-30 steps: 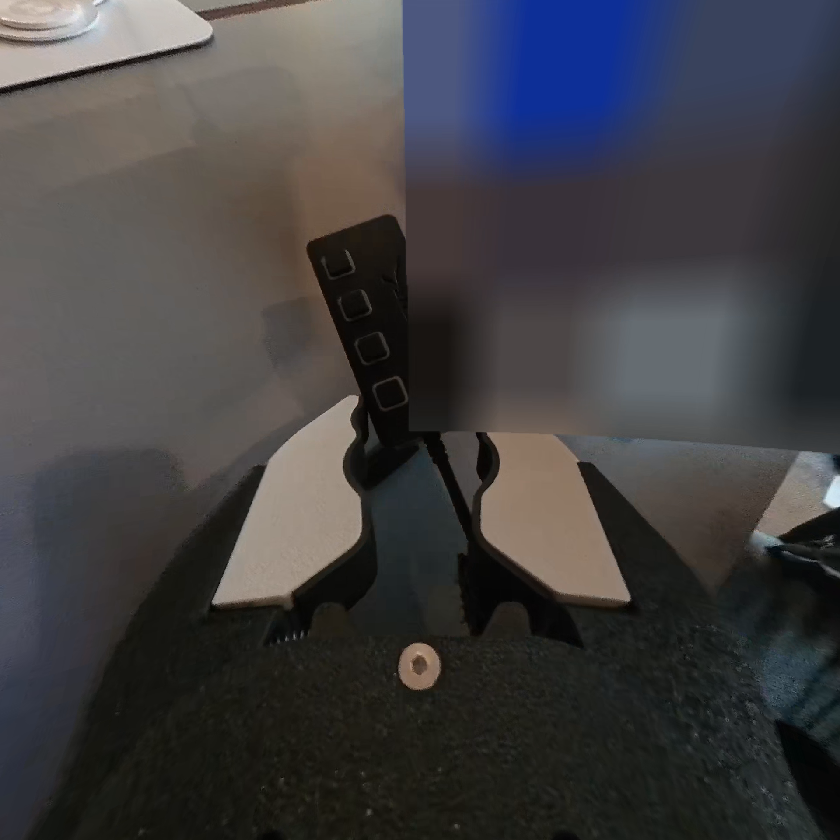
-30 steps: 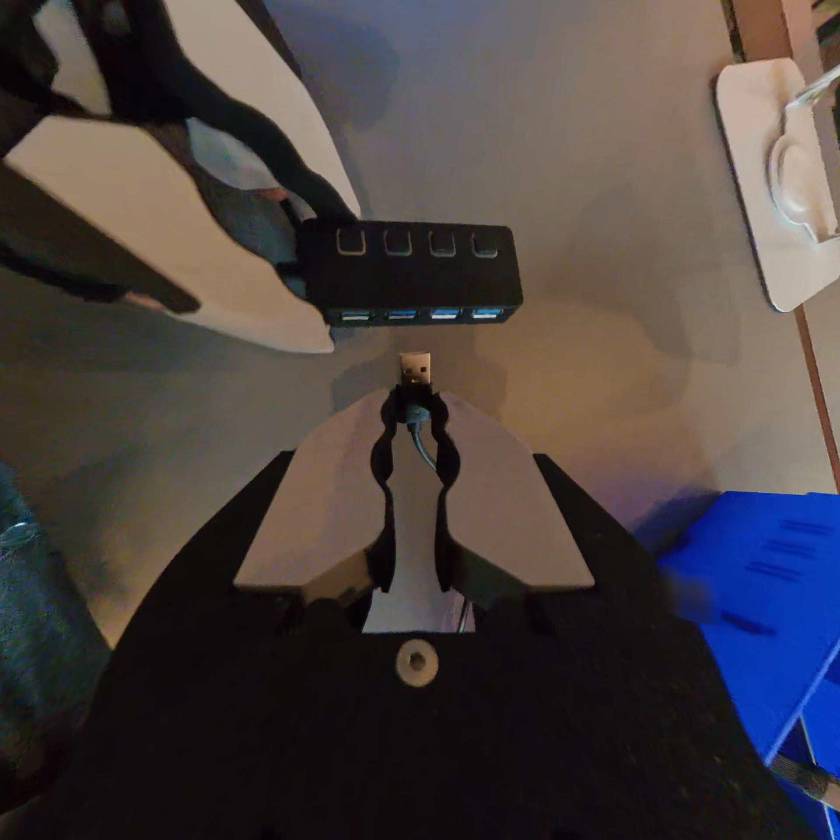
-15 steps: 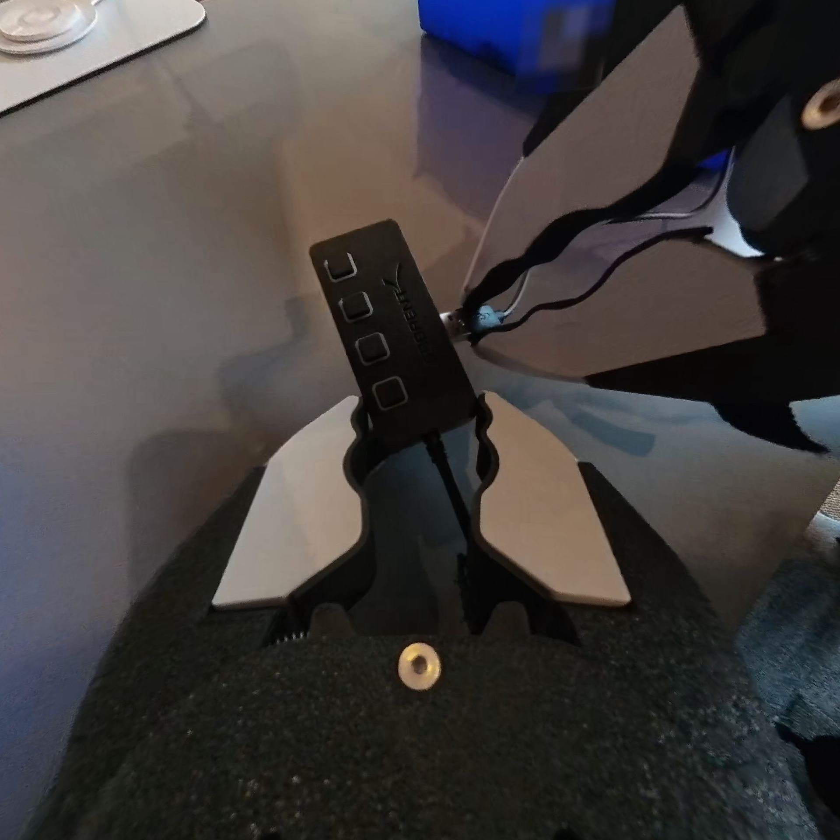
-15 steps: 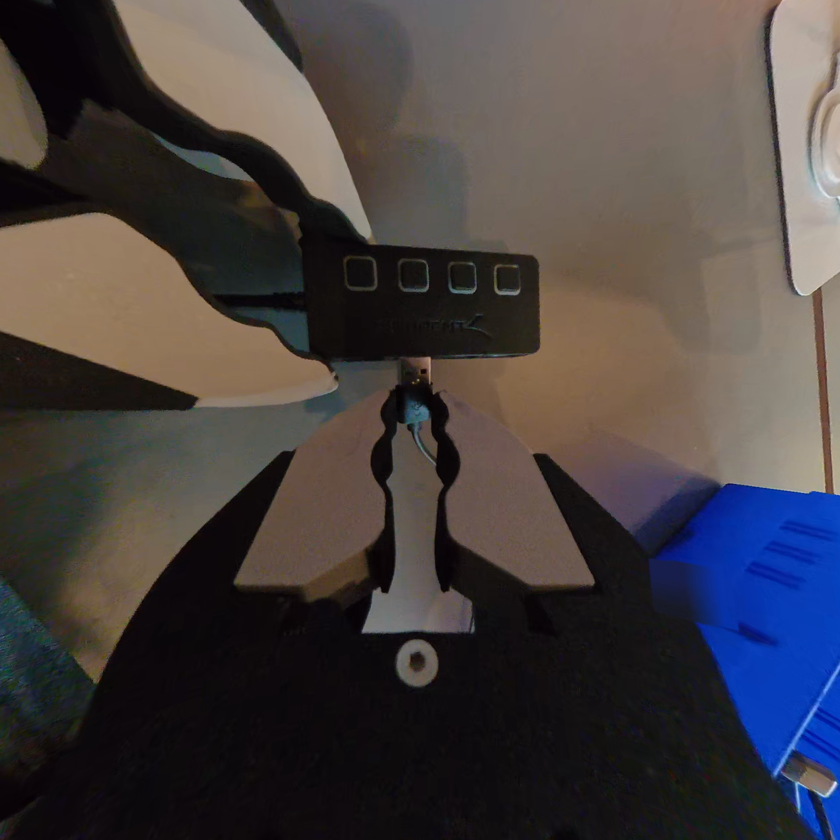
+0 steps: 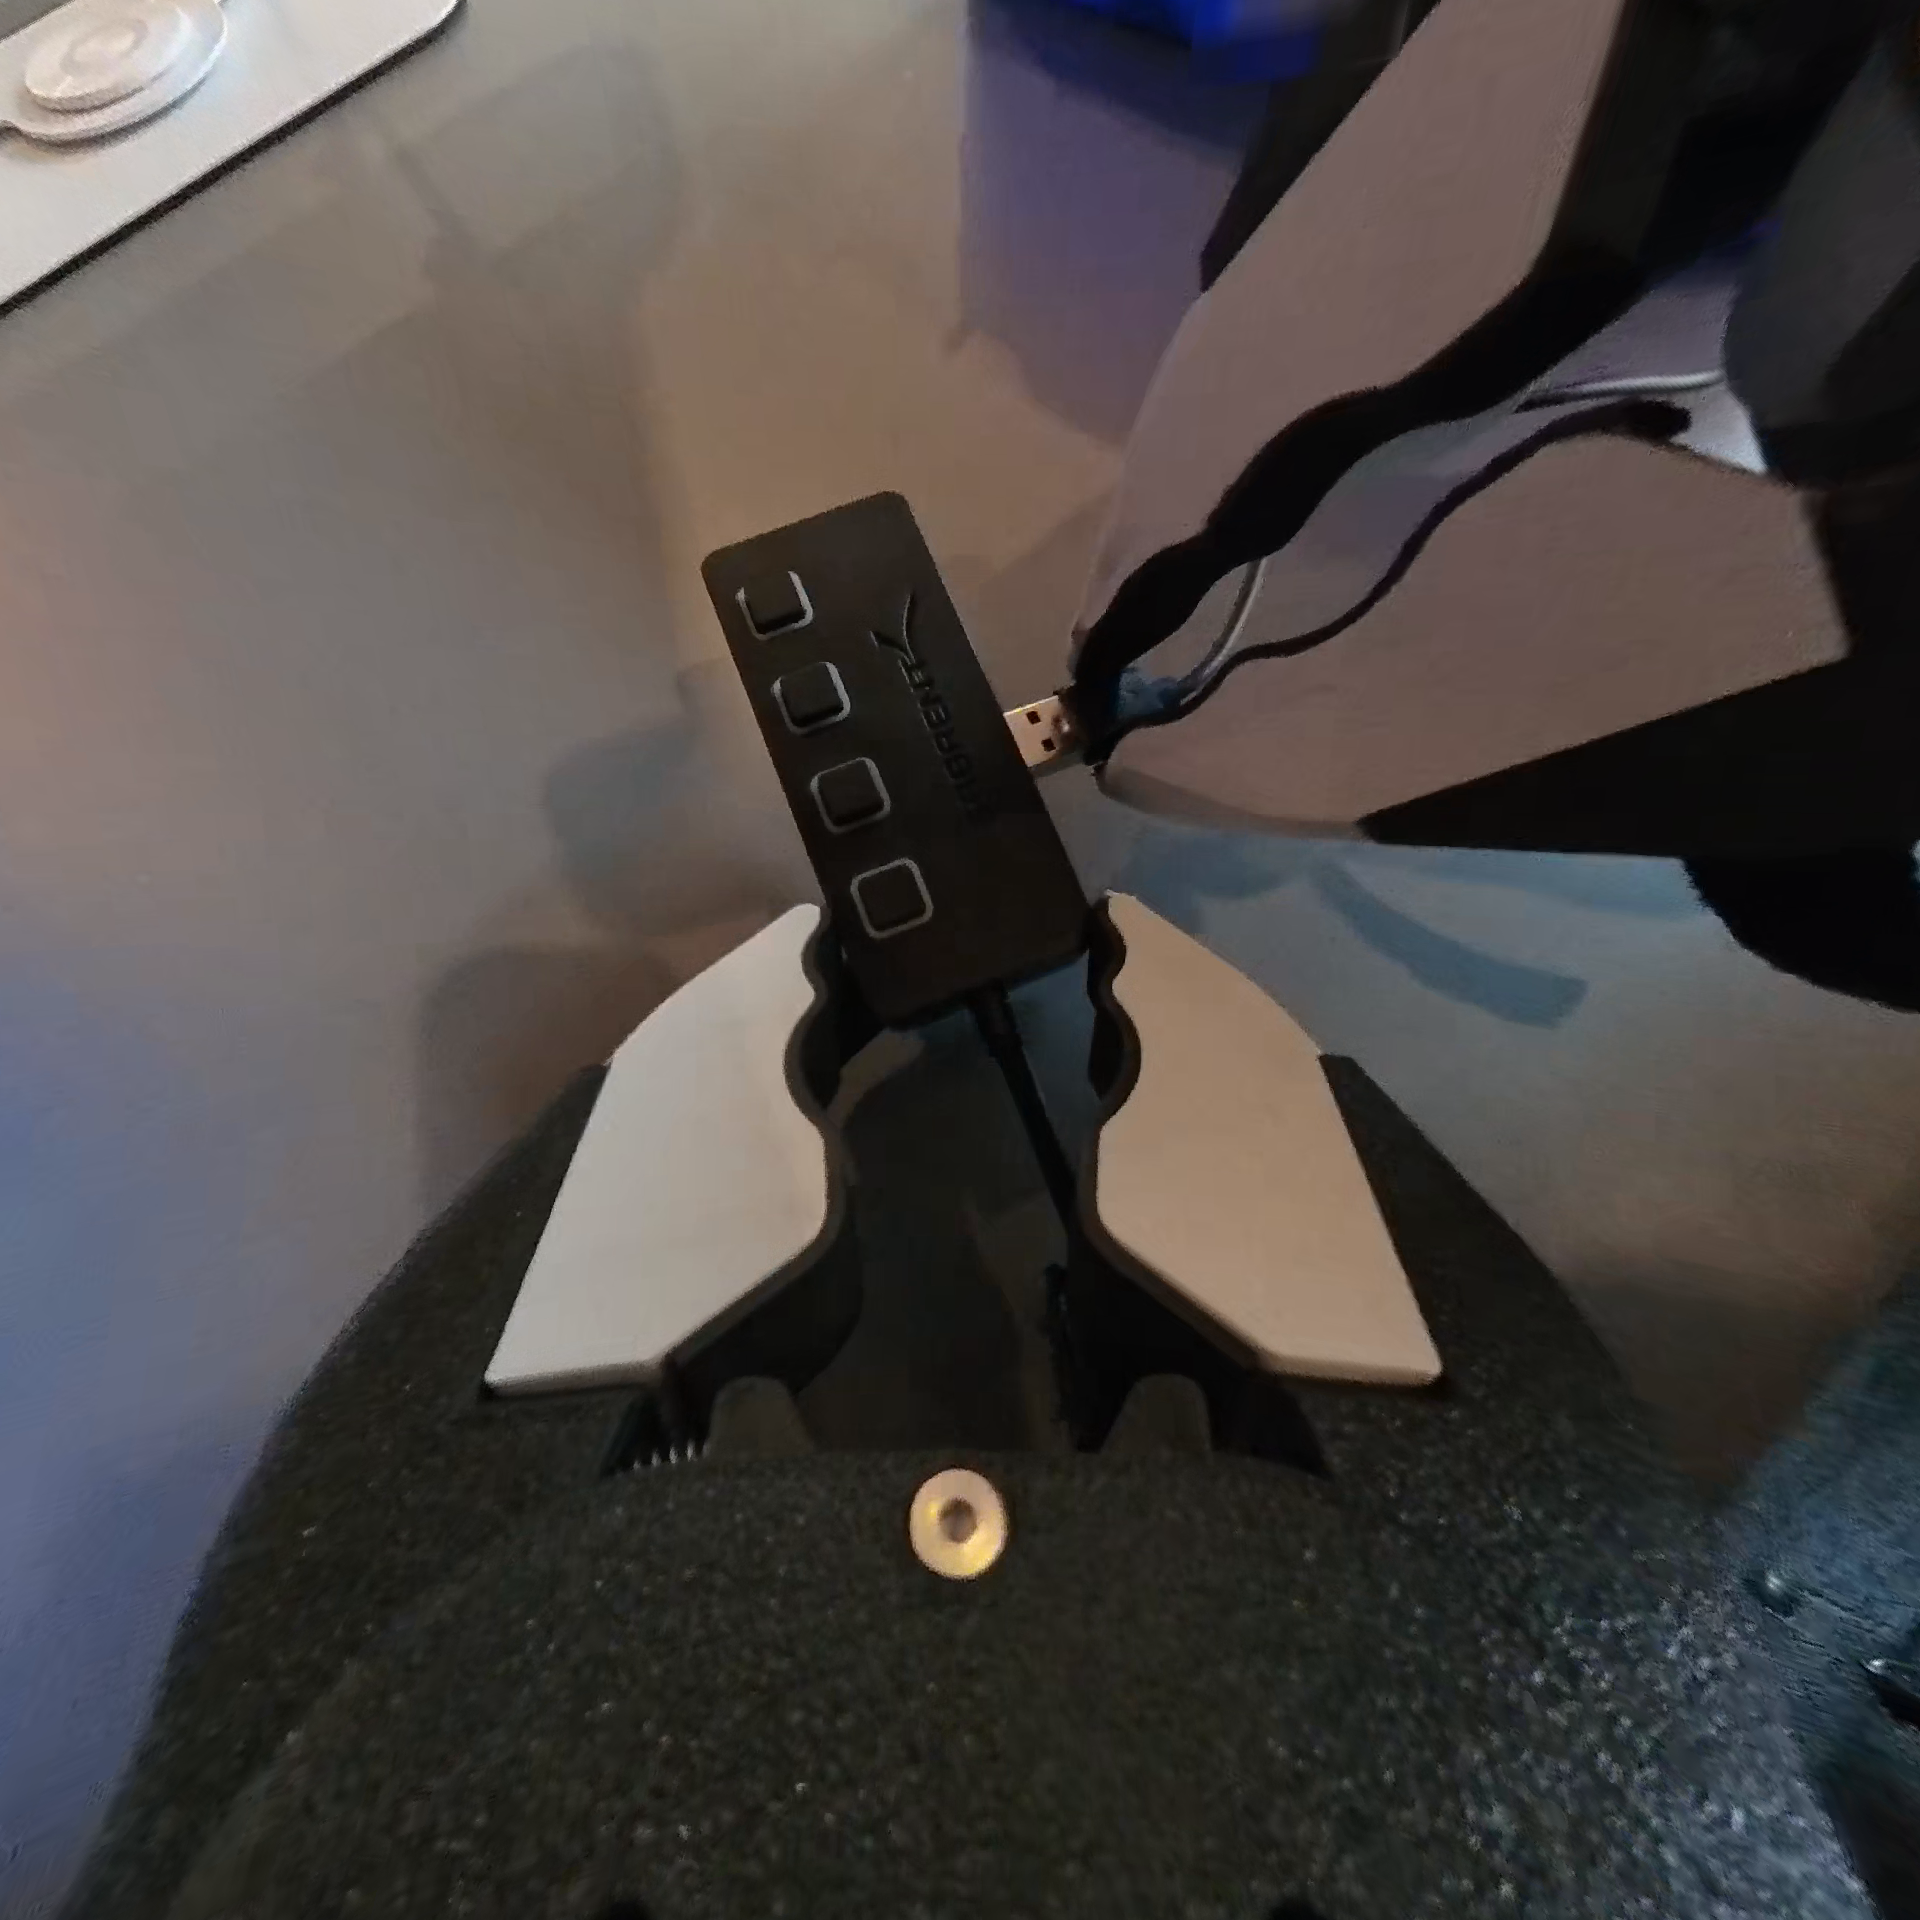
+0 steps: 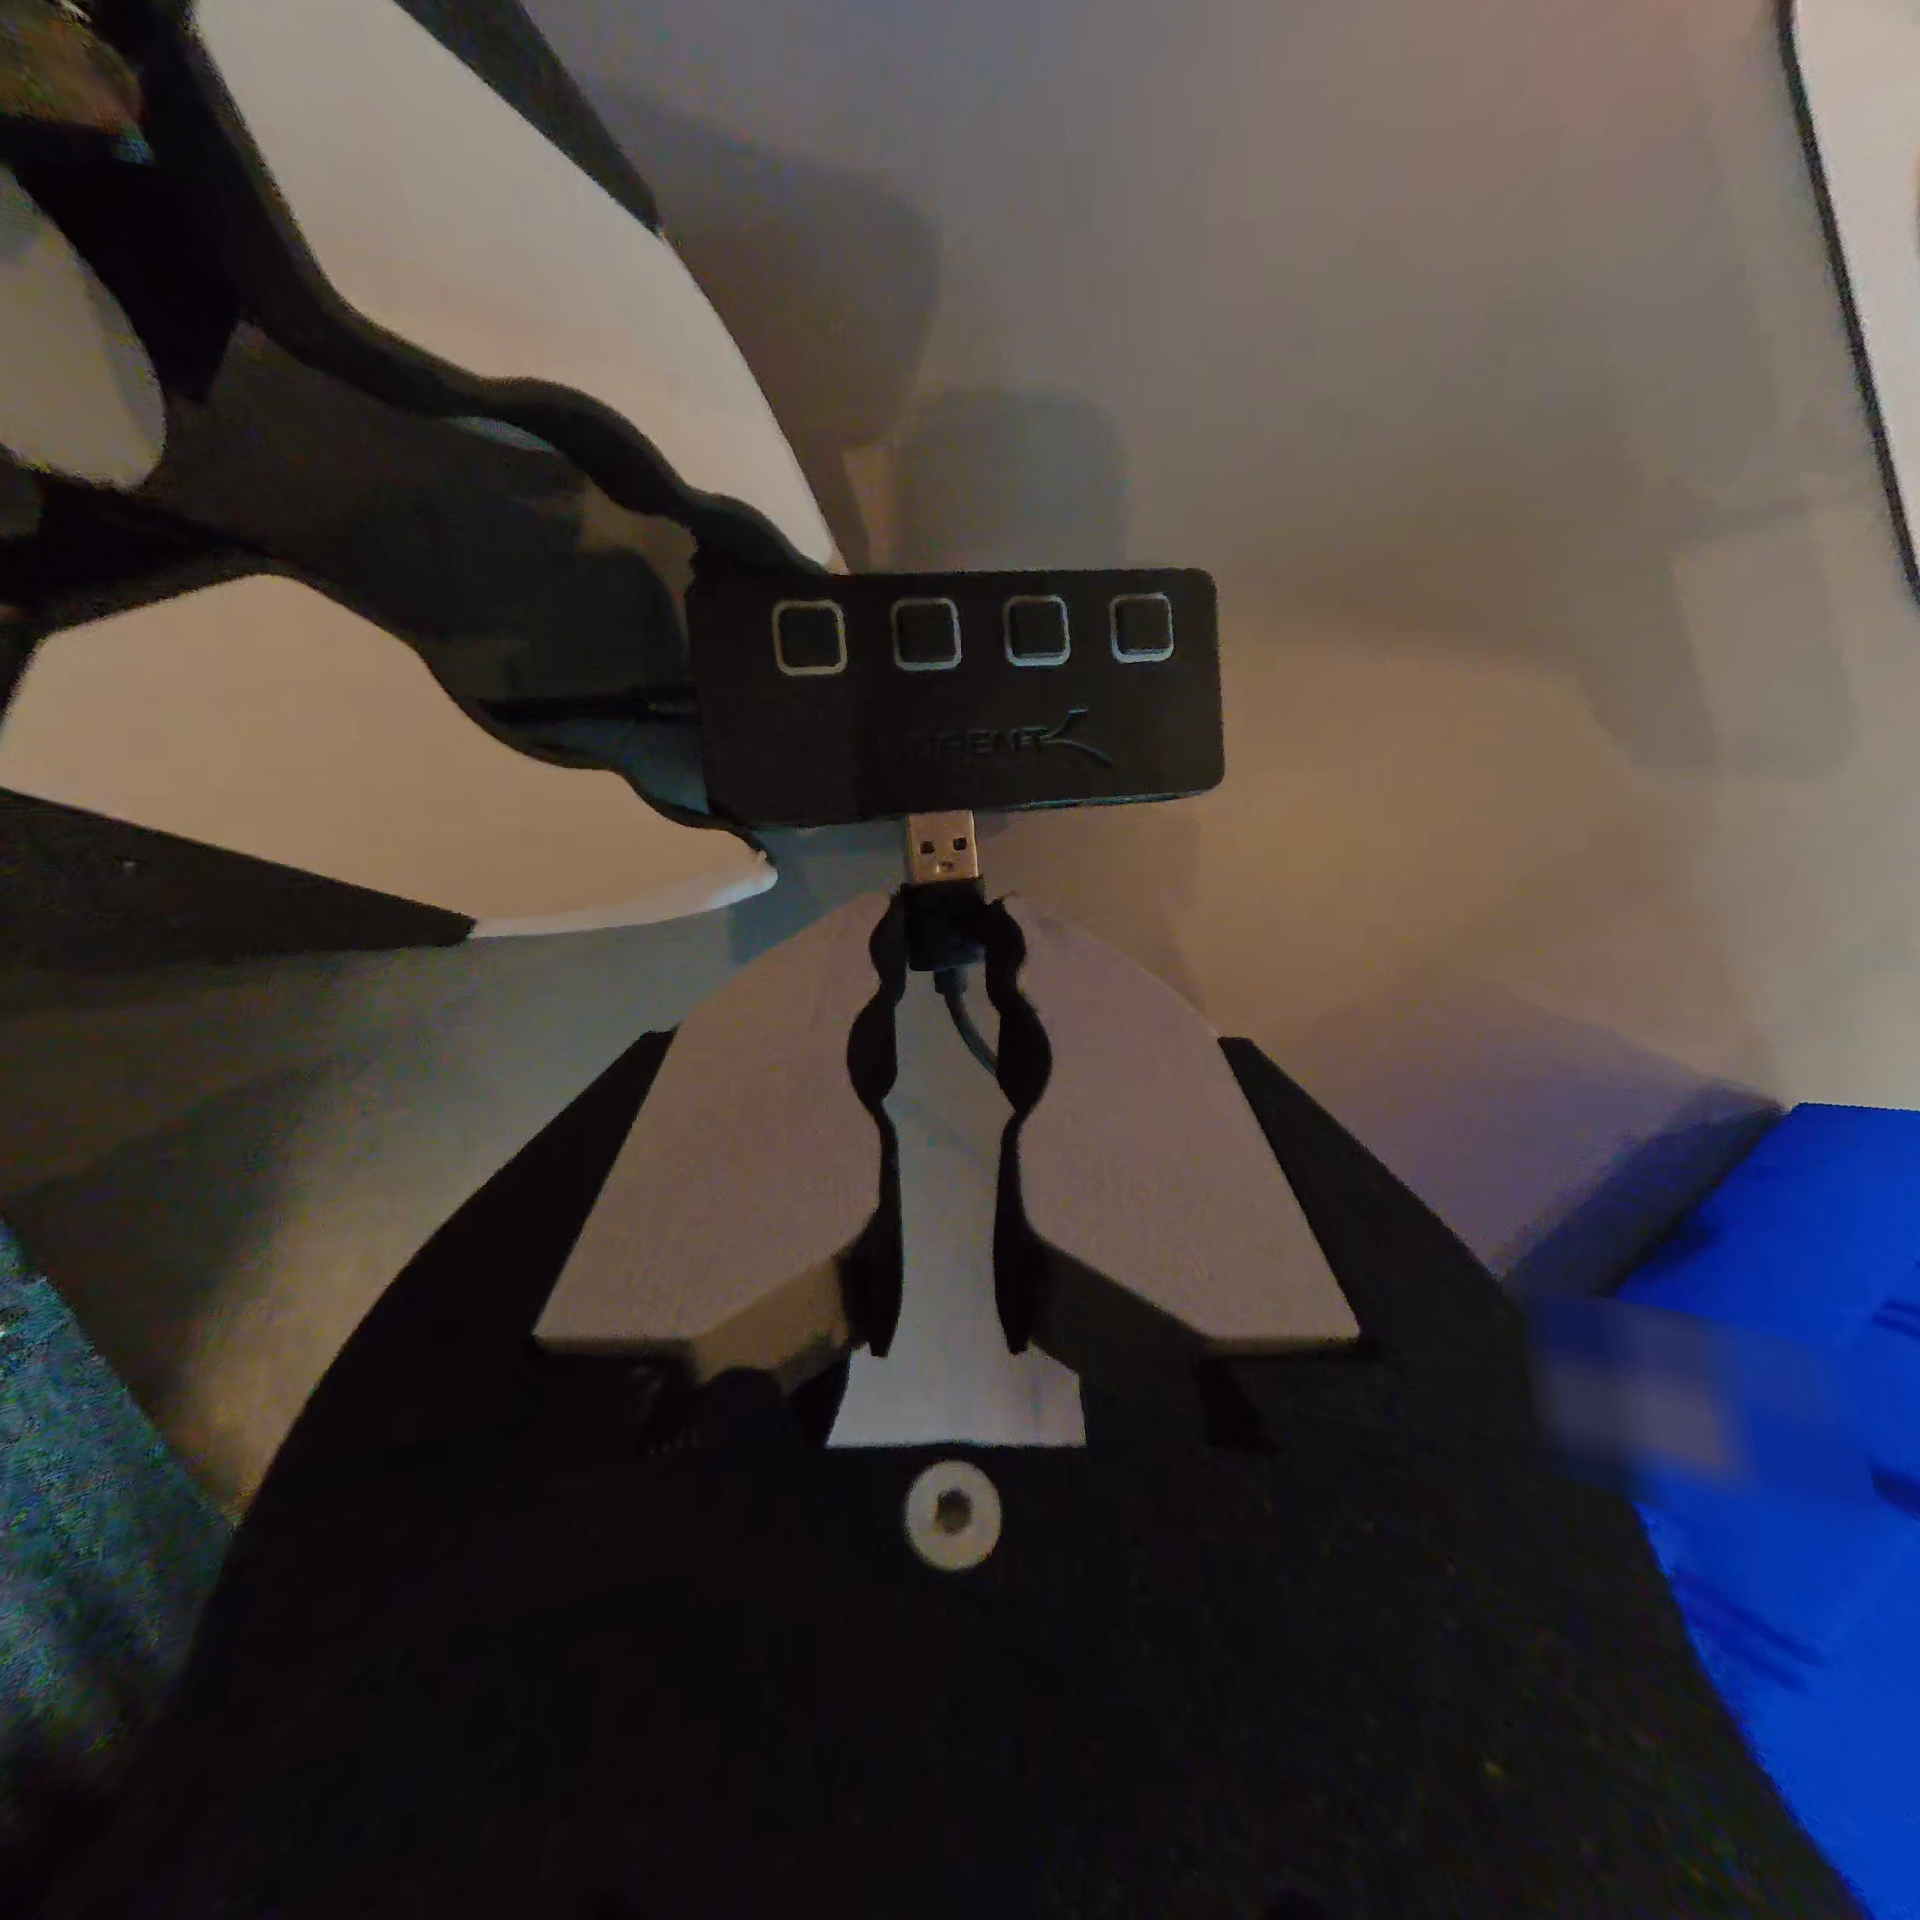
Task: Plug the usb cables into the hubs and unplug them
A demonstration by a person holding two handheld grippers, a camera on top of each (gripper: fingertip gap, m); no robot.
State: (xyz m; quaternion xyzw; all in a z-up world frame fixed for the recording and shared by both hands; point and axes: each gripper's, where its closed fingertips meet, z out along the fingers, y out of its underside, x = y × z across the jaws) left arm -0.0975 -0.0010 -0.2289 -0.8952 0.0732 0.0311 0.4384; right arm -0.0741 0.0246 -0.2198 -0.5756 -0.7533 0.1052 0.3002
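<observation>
I am holding the black USB hub [image 5: 902,779] in my left tongs [image 5: 961,940], which are clenched on its near end, its own black cord [image 5: 1023,1112] running back between the fingers. The hub is hanging above the grey worktop [image 5: 364,520], its four square buttons facing up. My right tongs [image 6: 943,920] are gripping the dark body of the USB plug [image 6: 943,852], with its grey cable [image 6: 971,1029] trailing back between the fingers. The metal tip of the plug is meeting the long side of the hub, where the ports are; I cannot tell how far in it is sitting. A blue box [image 6: 1787,1403] is lying on the worktop to the right, and a pale mat [image 5: 208,156] is lying at the far left corner.
</observation>
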